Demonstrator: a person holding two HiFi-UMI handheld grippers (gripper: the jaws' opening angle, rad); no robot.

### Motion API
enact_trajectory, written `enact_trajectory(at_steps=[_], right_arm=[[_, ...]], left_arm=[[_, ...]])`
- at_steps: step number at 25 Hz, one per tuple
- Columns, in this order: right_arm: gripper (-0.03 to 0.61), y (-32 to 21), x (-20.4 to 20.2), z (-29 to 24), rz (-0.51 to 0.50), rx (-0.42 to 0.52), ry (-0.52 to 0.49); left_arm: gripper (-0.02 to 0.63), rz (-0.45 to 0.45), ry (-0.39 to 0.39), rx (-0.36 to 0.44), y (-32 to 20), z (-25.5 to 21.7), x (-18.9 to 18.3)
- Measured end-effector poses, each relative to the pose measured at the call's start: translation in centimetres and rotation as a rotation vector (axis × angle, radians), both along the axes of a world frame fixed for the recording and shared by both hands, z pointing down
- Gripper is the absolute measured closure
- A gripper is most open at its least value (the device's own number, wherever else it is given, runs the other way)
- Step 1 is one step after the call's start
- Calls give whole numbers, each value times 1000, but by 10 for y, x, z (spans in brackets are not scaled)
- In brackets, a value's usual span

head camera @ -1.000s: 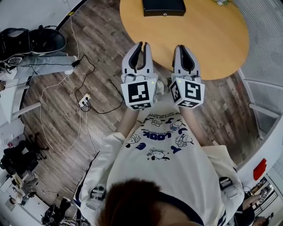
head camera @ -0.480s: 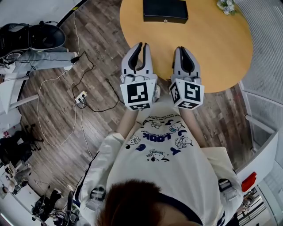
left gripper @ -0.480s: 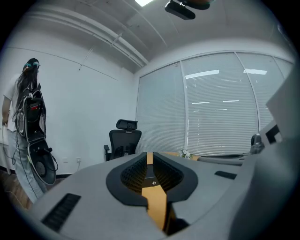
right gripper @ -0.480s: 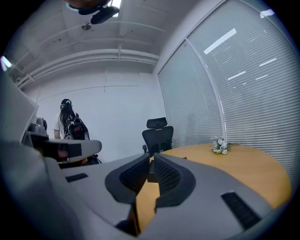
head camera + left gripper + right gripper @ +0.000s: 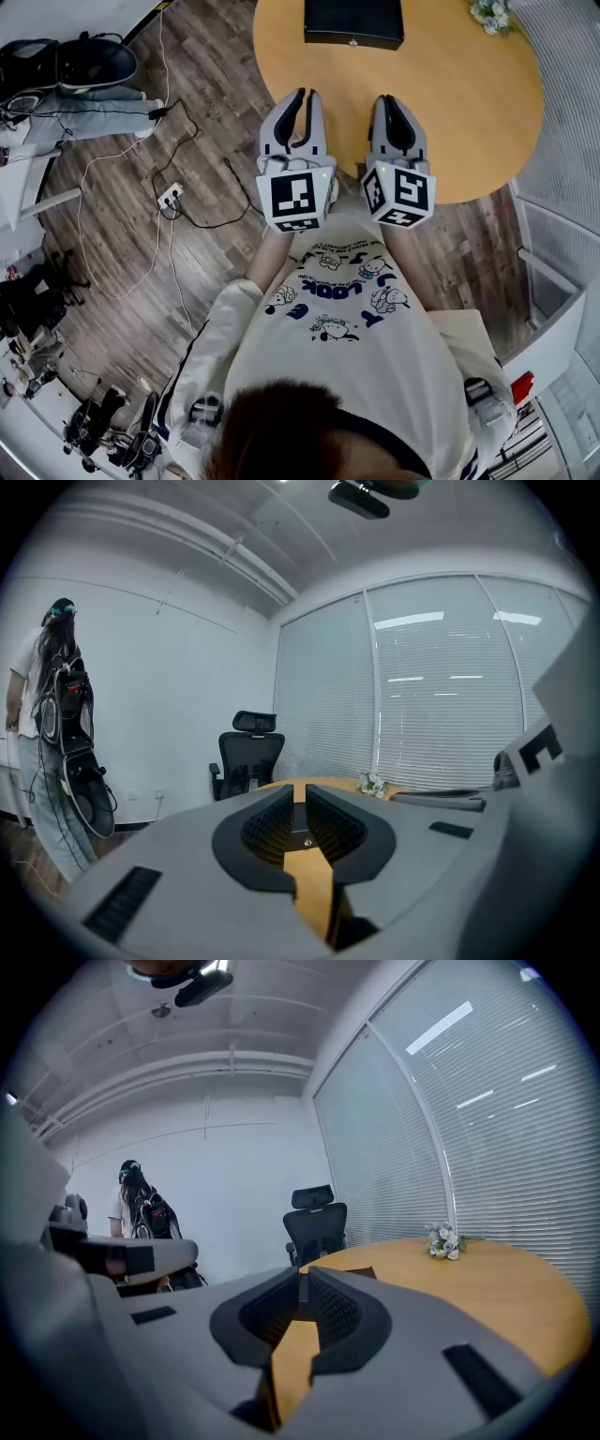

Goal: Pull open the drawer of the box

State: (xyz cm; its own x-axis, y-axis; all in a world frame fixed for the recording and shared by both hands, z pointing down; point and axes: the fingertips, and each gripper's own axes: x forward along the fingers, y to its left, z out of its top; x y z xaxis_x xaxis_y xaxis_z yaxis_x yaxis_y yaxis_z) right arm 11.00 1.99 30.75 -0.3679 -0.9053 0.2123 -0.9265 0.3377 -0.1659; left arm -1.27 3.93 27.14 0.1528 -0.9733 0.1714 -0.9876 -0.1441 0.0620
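A black box (image 5: 353,19) stands at the far side of the round wooden table (image 5: 469,103), its drawer front with a small knob (image 5: 352,41) facing me and closed. My left gripper (image 5: 302,94) and right gripper (image 5: 388,99) are held side by side over the table's near edge, well short of the box. Both are shut with nothing in them. In the left gripper view the box (image 5: 298,825) shows through the narrow slit of the left gripper (image 5: 300,794). The right gripper (image 5: 304,1283) points across the tabletop.
A small bunch of flowers (image 5: 491,14) lies at the table's far right. Cables and a power strip (image 5: 169,199) trail over the wood floor on the left. A black office chair (image 5: 248,761) stands behind the table, and a person (image 5: 52,733) stands further left.
The view has shifted a little, so the box and flowers sit slightly lower in the head view. Both grippers stay shut and side by side.
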Motion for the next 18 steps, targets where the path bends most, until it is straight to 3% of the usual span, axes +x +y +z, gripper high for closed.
enact_trajectory(at_steps=[18], right_arm=[[531,-54,-18,18,50,-70,-3]], left_arm=[[565,81,5,-58,-62,17,-3]])
